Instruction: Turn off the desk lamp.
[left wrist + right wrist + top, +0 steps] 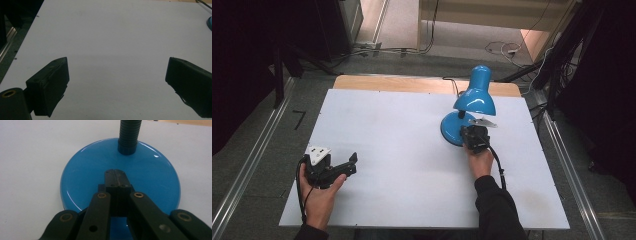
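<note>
- Blue desk lamp (474,100) stands upright on the far right part of the white table top (412,150), its round base (120,180) flat on the surface and its shade (477,92) tipped toward the person's side.
- A black ribbed neck (128,136) rises from the far part of the base in the right gripper view.
- The right gripper (116,173) sits over the near half of the base, its two jaws pressed together with nothing between them; their tips lie on or just above the blue disc, and from this angle contact cannot be told for sure.
- In the high view the right gripper (473,134) is at the near edge of the base, under the shade, with the right hand (479,160) behind it and a dark sleeve (497,210) running back to the bottom edge.
- The grey plate (484,122) on that gripper pokes out just beside the shade's rim.
- The left gripper (349,165) rests low over the near left part of the table, well apart from the lamp, held in the left hand (319,192).
- Its jaws stand wide apart with bare white surface between them, as the left gripper view shows (117,80).
- A sliver of the blue base (209,23) shows at the right edge of that view.
- A strip of wooden board (412,84) shows beyond the far edge of the white top.
</note>
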Demonstrator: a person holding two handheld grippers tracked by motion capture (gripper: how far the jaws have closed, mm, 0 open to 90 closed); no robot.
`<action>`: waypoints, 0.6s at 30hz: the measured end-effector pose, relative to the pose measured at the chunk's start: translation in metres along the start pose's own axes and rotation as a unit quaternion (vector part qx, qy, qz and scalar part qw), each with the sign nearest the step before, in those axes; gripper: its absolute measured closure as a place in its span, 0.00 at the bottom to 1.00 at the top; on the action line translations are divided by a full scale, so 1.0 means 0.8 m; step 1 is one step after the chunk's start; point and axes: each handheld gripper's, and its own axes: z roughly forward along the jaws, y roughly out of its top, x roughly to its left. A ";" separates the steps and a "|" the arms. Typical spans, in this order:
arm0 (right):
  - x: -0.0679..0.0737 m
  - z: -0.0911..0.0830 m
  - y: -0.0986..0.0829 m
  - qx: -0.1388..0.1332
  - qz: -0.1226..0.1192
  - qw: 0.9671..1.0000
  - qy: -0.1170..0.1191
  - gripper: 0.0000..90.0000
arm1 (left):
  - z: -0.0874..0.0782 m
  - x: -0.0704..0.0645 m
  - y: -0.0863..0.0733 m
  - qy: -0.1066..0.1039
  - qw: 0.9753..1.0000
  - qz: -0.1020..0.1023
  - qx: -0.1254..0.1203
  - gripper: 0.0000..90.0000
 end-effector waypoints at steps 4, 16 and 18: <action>-0.001 0.000 0.001 0.004 0.004 1.000 0.004 0.98 | -0.001 0.000 0.000 -0.001 1.000 -0.001 0.000 0.06; -0.012 -0.009 0.003 0.000 0.022 0.999 0.031 0.76 | -0.001 0.001 0.000 -0.002 1.000 -0.003 0.001 0.06; -0.014 -0.011 0.004 -0.002 0.023 0.999 0.036 0.68 | -0.001 0.001 0.000 -0.002 1.000 -0.003 0.001 0.06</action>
